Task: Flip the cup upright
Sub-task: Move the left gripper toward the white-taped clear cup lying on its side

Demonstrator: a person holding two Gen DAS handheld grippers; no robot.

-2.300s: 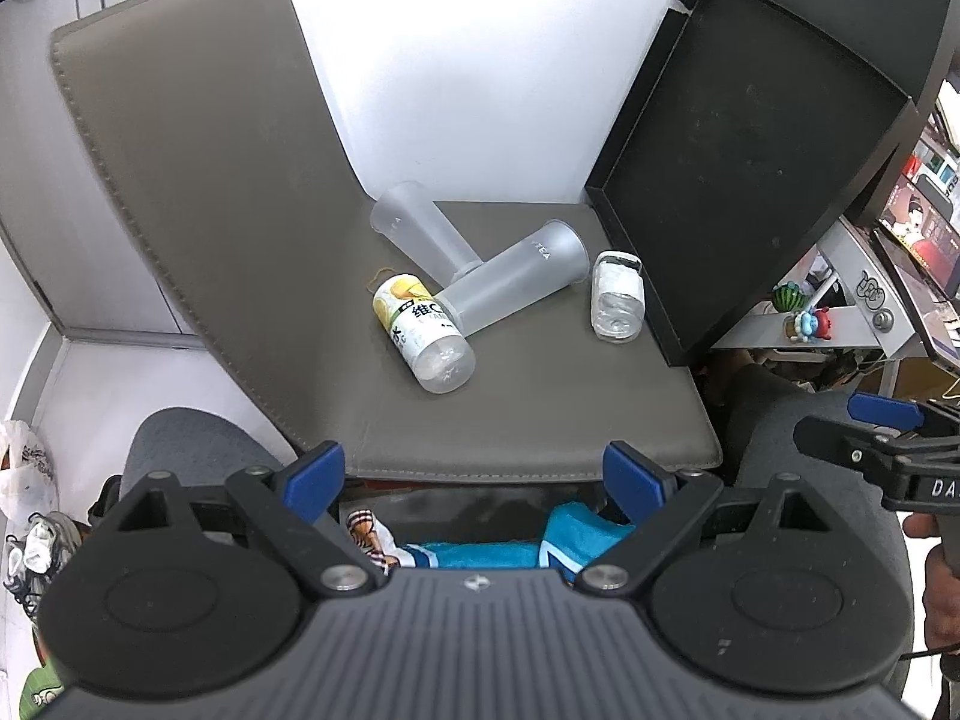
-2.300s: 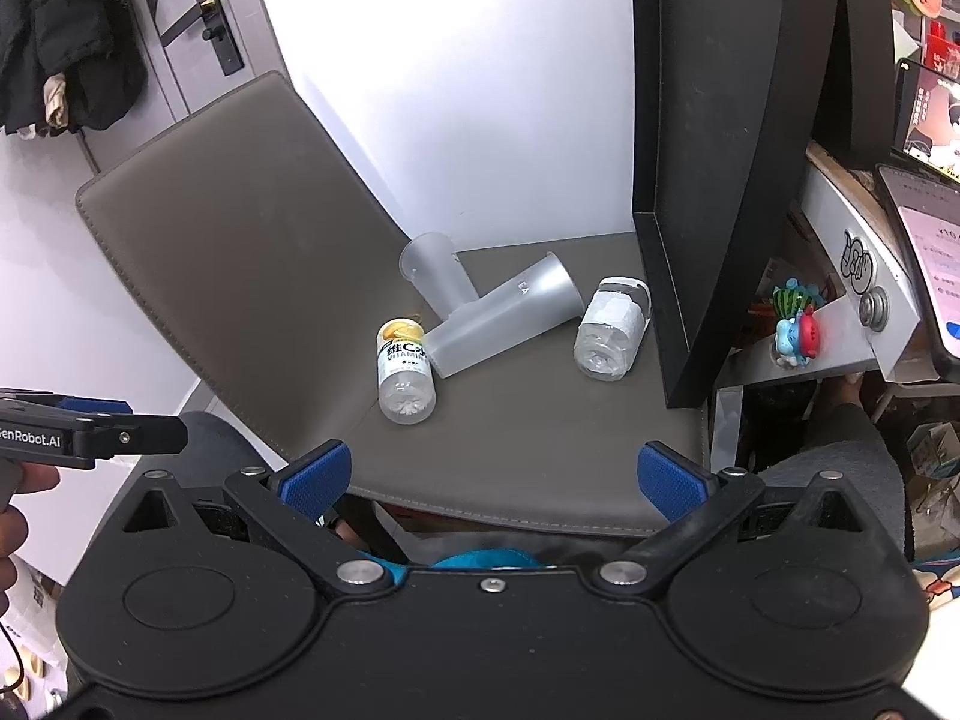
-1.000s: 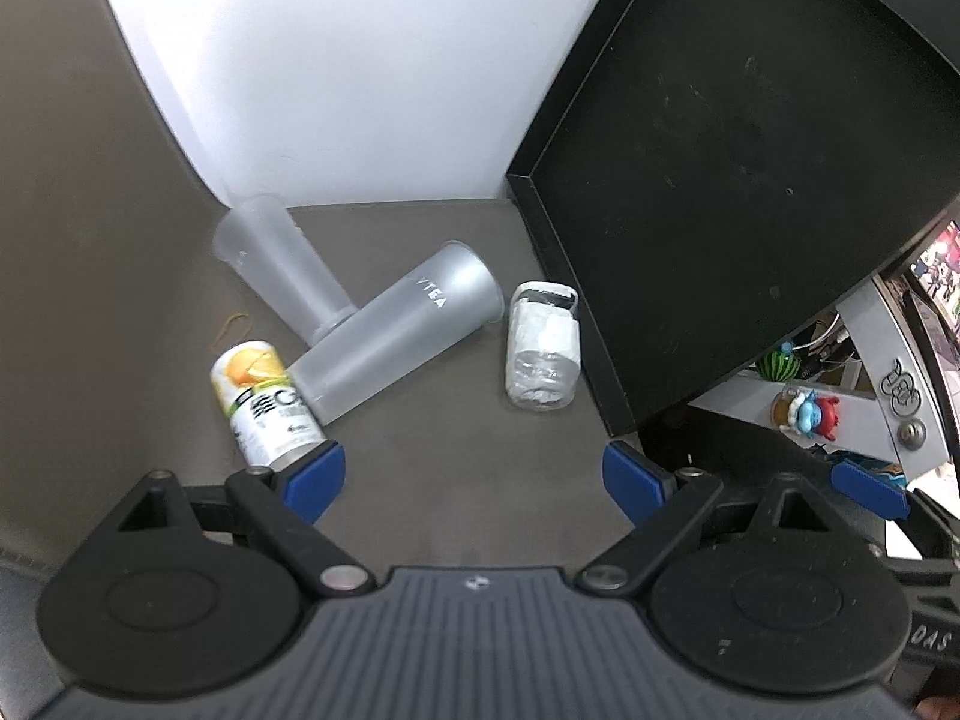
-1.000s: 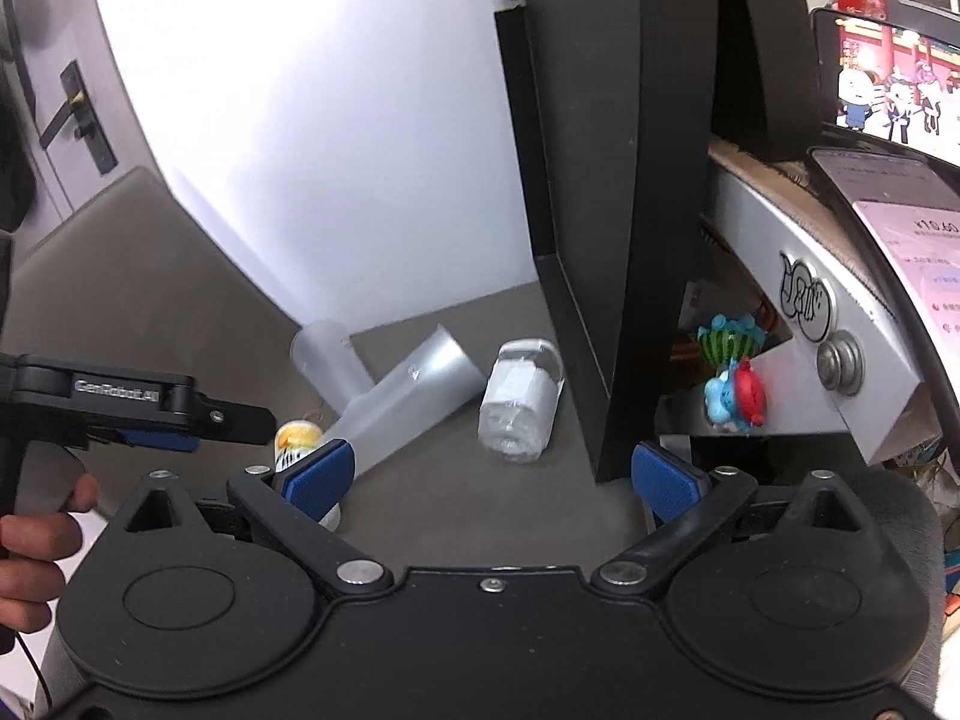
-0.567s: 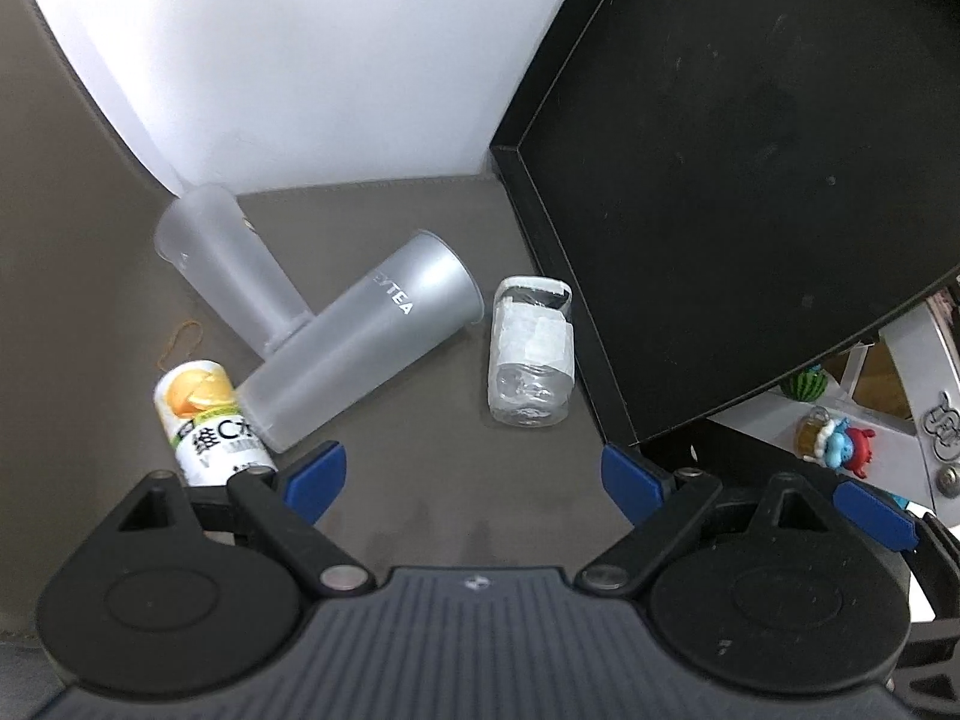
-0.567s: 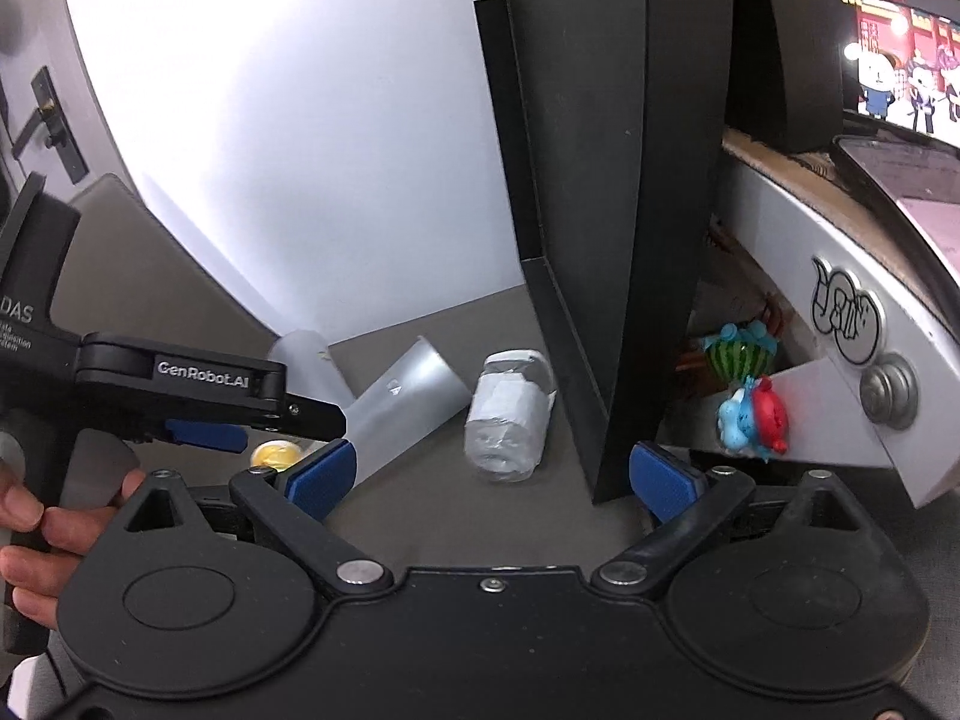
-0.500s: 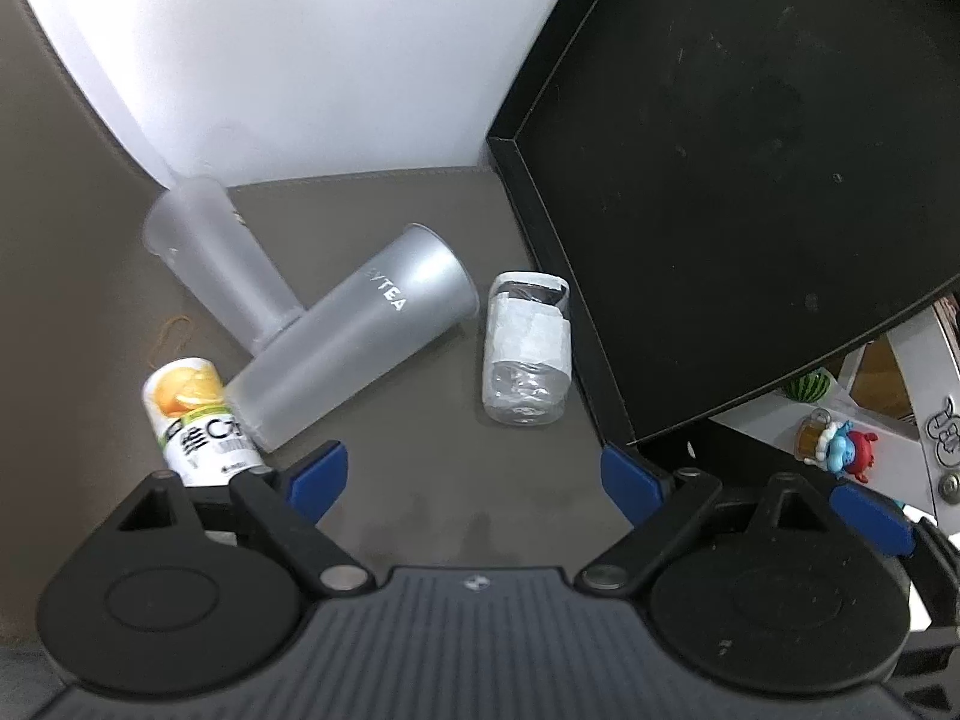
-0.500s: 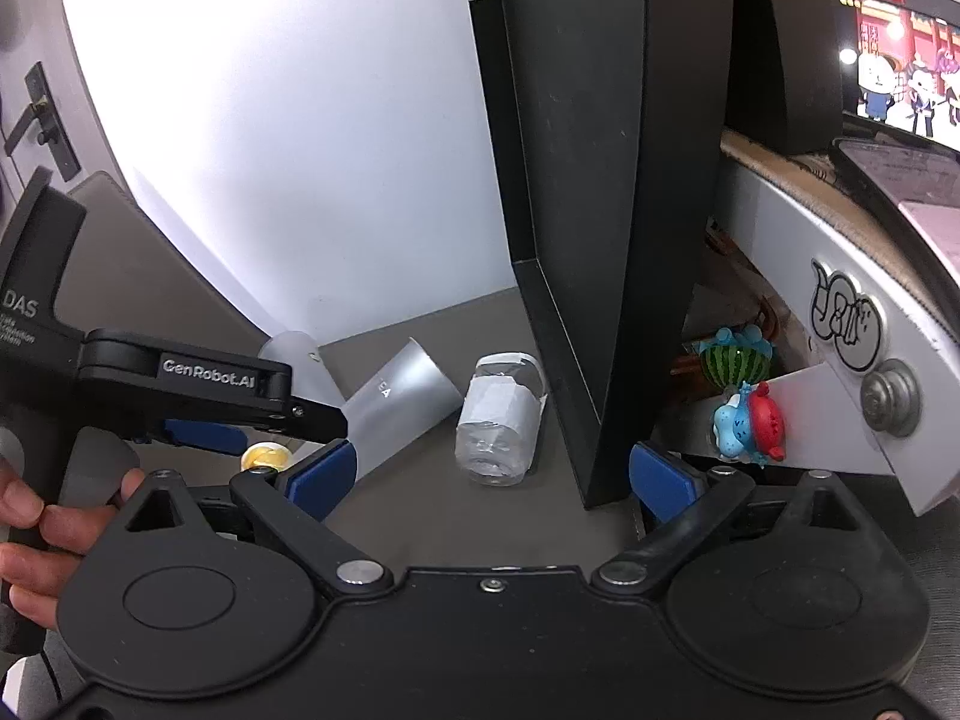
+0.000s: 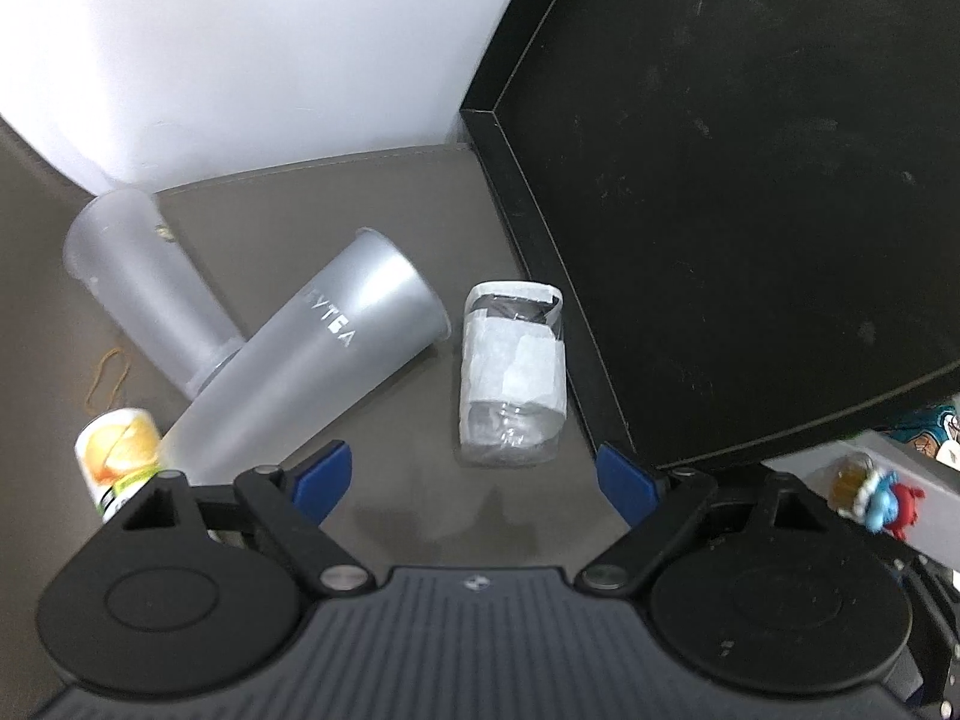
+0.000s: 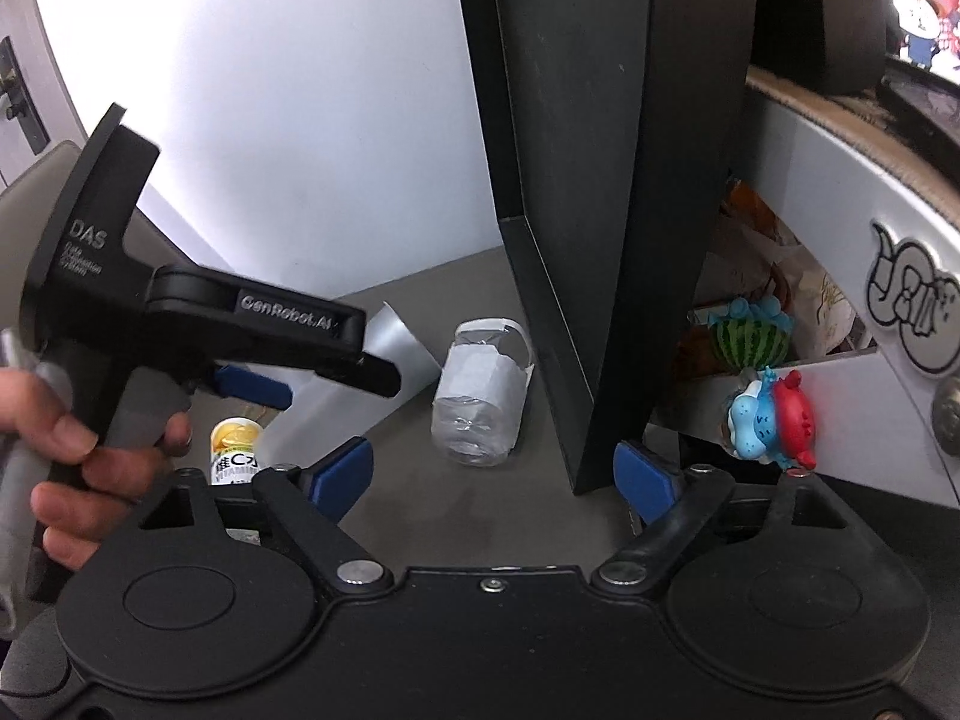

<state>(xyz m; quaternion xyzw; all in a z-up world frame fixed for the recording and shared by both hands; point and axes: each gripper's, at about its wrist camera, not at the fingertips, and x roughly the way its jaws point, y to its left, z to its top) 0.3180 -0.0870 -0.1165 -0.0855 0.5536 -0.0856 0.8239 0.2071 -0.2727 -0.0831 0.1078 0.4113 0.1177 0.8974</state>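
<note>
**A:** Which cup are they going for?

**B:** My guess is the big frosted cup (image 9: 318, 360), the one lying on its side on the seat (image 9: 420, 510). Its mouth is pointing toward two o'clock and its base toward eight. It's leaning across a second cup (image 9: 144, 288), also on its side, whose open mouth is facing eleven o'clock, so the two are touching and making a rough V.

**A:** And the grippers?

**B:** The left gripper (image 9: 474, 471) is hovering over the seat with its jaws spread wide and nothing between them. The big cup is sitting at about ten o'clock from it, close by, so I think it's lining up for a grab around the wall. The right gripper (image 10: 495, 471) is hanging spread wide too, empty, pointing more at the jar (image 10: 480, 396) than at either cup.

**A:** Why is the jar tucked over there?

**B:** It's lying right beside the black box (image 9: 720, 210), which is standing propped at three o'clock, so it probably can't roll further that way.

**A:** Count for me.

**B:** Two frosted cups, one taped jar, one yellow can (image 9: 117, 450) lying at eight o'clock under the big cup's base, one rubber band (image 9: 108, 369). Nothing's standing upright yet.
</note>
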